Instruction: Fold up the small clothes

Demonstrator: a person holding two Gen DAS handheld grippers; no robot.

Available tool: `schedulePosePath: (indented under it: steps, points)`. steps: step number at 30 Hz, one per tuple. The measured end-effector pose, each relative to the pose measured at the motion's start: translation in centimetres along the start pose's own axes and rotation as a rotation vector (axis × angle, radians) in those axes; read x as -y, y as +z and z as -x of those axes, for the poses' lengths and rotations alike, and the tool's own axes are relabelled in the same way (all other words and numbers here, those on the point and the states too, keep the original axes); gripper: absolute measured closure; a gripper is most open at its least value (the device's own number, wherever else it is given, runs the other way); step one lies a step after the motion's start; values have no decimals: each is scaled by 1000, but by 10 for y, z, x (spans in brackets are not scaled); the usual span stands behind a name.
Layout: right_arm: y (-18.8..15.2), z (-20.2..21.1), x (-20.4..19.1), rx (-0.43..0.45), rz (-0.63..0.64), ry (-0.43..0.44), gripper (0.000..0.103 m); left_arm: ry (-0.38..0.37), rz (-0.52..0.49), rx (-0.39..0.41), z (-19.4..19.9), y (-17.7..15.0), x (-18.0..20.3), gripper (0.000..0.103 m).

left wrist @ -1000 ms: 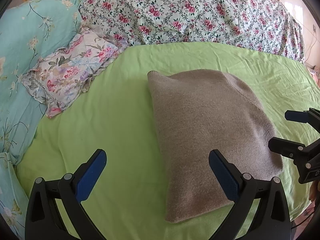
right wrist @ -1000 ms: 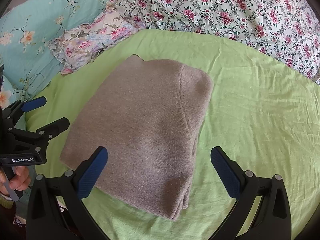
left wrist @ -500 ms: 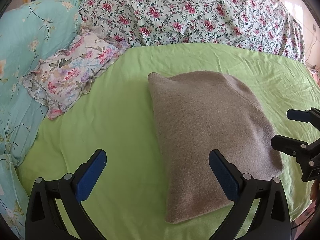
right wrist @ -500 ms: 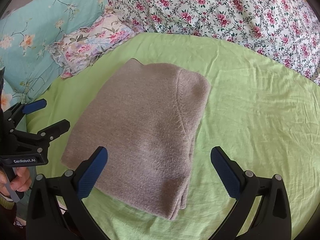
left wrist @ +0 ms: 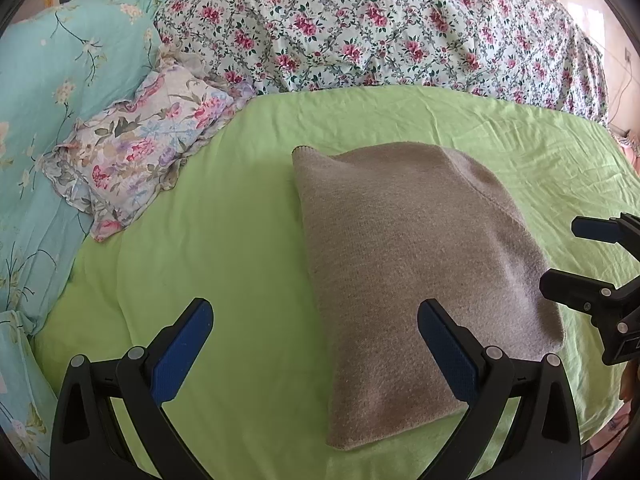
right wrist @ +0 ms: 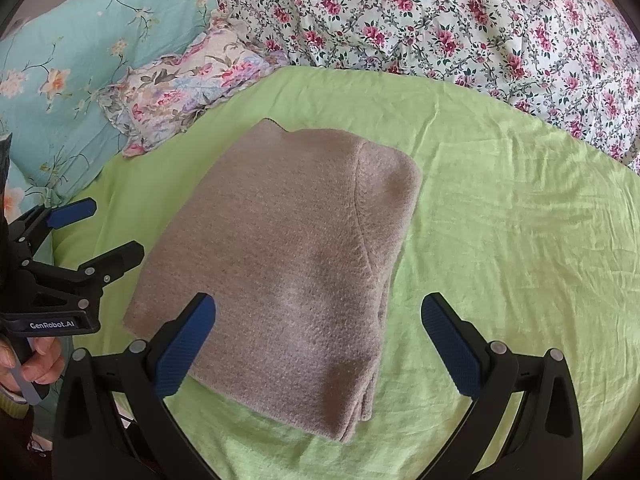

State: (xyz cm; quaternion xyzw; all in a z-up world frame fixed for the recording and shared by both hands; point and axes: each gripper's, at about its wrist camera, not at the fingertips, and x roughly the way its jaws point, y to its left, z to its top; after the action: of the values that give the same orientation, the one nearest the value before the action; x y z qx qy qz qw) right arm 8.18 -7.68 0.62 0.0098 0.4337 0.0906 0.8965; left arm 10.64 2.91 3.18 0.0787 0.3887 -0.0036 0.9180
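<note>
A folded beige knit garment (left wrist: 408,264) lies flat on the green sheet (left wrist: 224,264), a compact rectangle with stacked layers along its near right edge (right wrist: 372,384). My left gripper (left wrist: 316,320) hovers open above the garment's near left corner, empty. My right gripper (right wrist: 318,320) hovers open over the garment's near right part (right wrist: 288,264), empty as well. Each gripper shows at the side of the other's view: the right one (left wrist: 576,256) at the right edge, the left one (right wrist: 96,232) at the left edge, held by a hand (right wrist: 36,364).
A small floral pillow (left wrist: 140,148) sits left of the garment. A turquoise flowered quilt (left wrist: 52,92) fills the far left. A rose-patterned bedcover (left wrist: 380,28) is bunched along the back. Bare green sheet (right wrist: 520,240) spreads right of the garment.
Both grippers have drawn back and up slightly from the garment, which looks a little smaller and farther. The garment itself has not moved.
</note>
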Motion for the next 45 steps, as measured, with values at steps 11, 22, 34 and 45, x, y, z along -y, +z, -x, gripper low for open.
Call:
schedulePosePath:
  steps: [11,22,34,45]
  points:
    - [7,2,2,15,-1,-1,0,-4,-1,1,-2,2,2,1]
    - [9,2,2,18,-1,0,0,-4,-1,3,-3,7,2,1]
    - [12,3,5,22,-5,0,0,-3,-2,4,-2,9,3,1]
    - [24,-2,13,34,-2,-4,0,-3,13,5,-9,19,5,1]
